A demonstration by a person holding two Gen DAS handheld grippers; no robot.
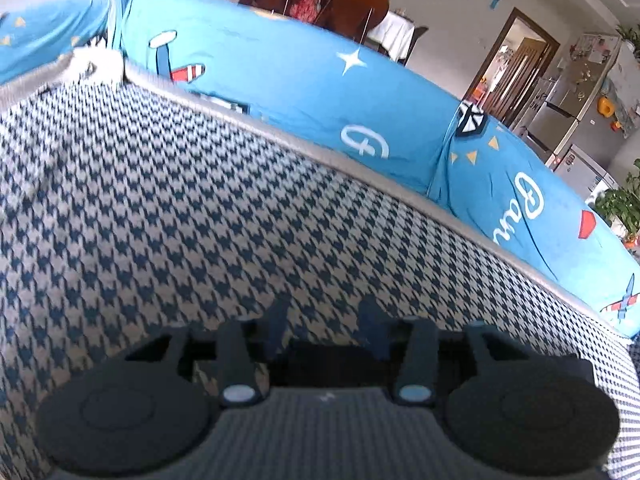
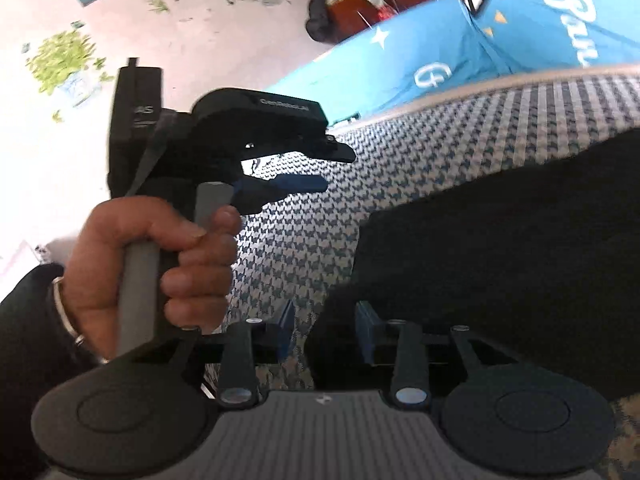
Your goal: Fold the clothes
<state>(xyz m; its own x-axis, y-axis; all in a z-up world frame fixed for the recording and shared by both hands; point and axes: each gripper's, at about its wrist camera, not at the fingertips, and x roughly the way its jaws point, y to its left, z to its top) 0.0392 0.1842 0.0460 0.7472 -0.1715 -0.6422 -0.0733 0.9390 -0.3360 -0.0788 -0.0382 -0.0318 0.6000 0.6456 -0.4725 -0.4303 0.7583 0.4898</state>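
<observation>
surface: everything sits on a houndstooth cover point(image 1: 168, 216), blue-and-cream check with a grey piped edge. Looks like a sofa seat or cushion, not a table, though the fisheye makes it hard to be sure.

backrest: bright blue cartoon fabric point(image 1: 304, 92) behind the seat, with planes, stars and white lettering printed on it.

garment: a black piece of clothing point(image 2: 500, 240) lies on the houndstooth cover, filling the right half of the right wrist view. Its left edge runs down to the right gripper's fingers. Too dark to make out sleeves or what kind of garment it is.

right gripper point(image 2: 326, 330): jaws spread, low over the cover right at the garment's left edge. The right blue pad sits against the black cloth, the left pad is over bare houndstooth. Nothing pinched that I can see.

left gripper point(image 1: 324, 326): jaws spread too, with only houndstooth pattern between the blue pads. From the right wrist view the same gripper point(image 2: 304, 184) shows side-on, hovering just above the cover to the left of the garment, apart from it.

hand point(image 2: 160, 264): the person's left hand is wrapped around the grey handle, dark sleeve and a light bracelet at the wrist.

background: fridge point(image 1: 576, 92) and a wooden doorway past the sofa's far end, houseplant point(image 1: 624, 200) at the right edge.
</observation>
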